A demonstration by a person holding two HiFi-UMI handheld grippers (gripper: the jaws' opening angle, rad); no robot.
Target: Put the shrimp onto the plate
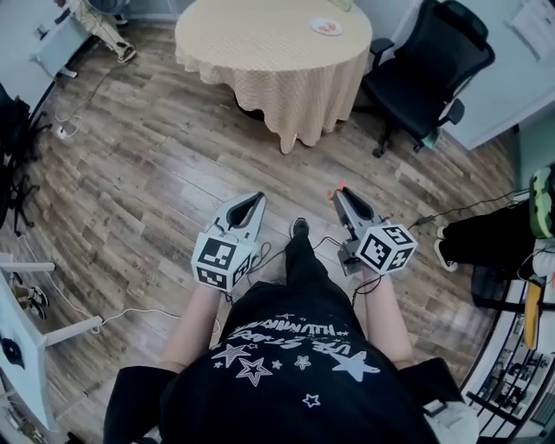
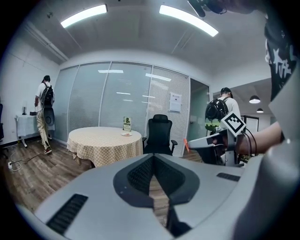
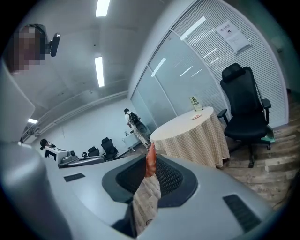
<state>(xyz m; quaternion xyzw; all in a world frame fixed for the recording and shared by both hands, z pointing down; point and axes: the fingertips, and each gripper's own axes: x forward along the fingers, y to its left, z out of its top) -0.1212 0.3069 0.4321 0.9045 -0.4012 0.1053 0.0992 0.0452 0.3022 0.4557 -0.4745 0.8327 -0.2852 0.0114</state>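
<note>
An orange shrimp (image 3: 150, 161) stands pinched at the tips of my right gripper (image 3: 151, 165), which is shut on it. In the head view the shrimp (image 1: 336, 189) pokes from the right gripper (image 1: 339, 194), held over the wooden floor. My left gripper (image 1: 254, 201) is beside it, shut and holding nothing; its jaws meet at the tip (image 2: 153, 157). The small white plate (image 1: 327, 27) lies far ahead on the round table (image 1: 260, 48) with a checked cloth, with something red on it. The plate (image 2: 126, 134) also shows in the left gripper view.
A black office chair (image 1: 429, 69) stands right of the table. Cables run over the floor (image 1: 130, 199). A person with a backpack (image 2: 44, 112) stands at the far left by a white desk. Another person (image 2: 220, 110) stands at the right. Glass walls close the room behind.
</note>
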